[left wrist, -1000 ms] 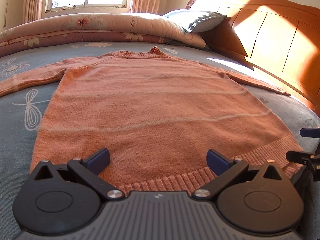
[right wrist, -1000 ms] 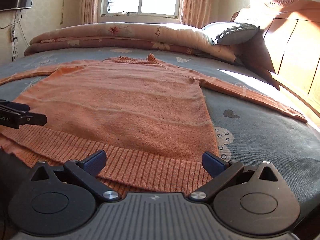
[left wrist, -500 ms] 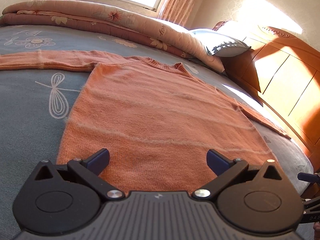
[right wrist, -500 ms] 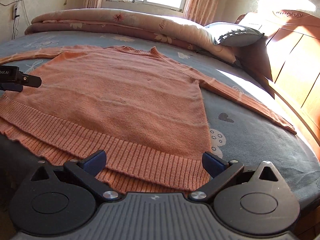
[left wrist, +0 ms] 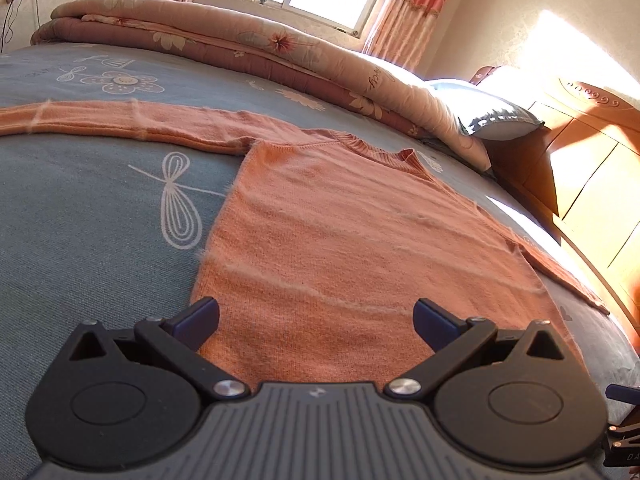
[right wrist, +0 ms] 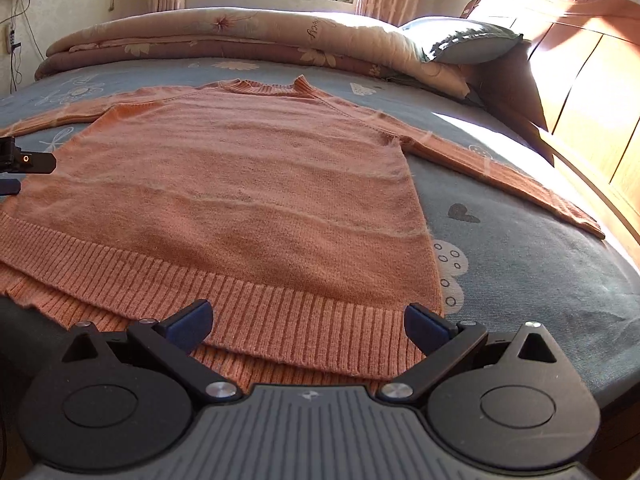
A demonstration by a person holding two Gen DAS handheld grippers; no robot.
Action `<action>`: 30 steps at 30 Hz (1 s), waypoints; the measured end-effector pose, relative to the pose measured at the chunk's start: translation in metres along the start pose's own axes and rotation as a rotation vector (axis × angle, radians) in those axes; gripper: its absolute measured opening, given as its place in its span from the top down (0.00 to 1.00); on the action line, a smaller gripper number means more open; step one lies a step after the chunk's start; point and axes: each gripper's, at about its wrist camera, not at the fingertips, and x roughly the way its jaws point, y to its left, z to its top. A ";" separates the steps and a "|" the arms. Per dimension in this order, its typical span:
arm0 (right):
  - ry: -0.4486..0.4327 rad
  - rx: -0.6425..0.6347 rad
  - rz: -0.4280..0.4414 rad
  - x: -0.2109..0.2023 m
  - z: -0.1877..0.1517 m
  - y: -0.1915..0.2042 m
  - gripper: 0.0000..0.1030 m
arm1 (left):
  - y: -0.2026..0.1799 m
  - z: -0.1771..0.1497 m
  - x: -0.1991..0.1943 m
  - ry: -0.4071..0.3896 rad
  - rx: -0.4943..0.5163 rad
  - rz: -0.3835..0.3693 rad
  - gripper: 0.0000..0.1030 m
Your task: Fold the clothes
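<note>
One orange sweater (right wrist: pixel 248 200), one rolled quilt (right wrist: pixel 240 36), one pillow (right wrist: pixel 468 42), one bed (right wrist: pixel 540 264).

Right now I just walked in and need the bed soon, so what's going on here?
A person with a gripper in each hand is about to fold an orange sweater spread flat on the bed, sleeves out. The left gripper and right gripper are both open near the hem, holding nothing. No fold made yet.

Both hand-held grippers (left wrist: pixel 316 318) (right wrist: pixel 308 320) (fingers spread)
</note>
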 end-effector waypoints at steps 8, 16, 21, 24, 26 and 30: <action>0.033 0.048 0.072 0.019 0.005 0.011 0.00 | 0.000 0.000 0.000 -0.004 0.001 0.009 0.01; -0.017 0.064 0.114 0.043 0.044 0.026 0.00 | -0.004 -0.002 -0.001 -0.008 0.024 0.018 0.01; 0.037 0.097 0.128 0.074 0.048 0.033 0.00 | -0.007 -0.002 -0.002 -0.008 0.054 0.007 0.01; 0.019 0.058 0.108 0.066 0.035 0.038 0.00 | -0.010 -0.002 -0.003 -0.008 0.073 0.000 0.01; 0.011 0.057 0.102 0.061 0.029 0.038 0.00 | -0.012 -0.003 -0.003 -0.006 0.089 -0.006 0.01; -0.008 0.060 0.093 0.051 0.017 0.038 0.00 | -0.019 -0.006 -0.004 -0.007 0.131 -0.012 0.01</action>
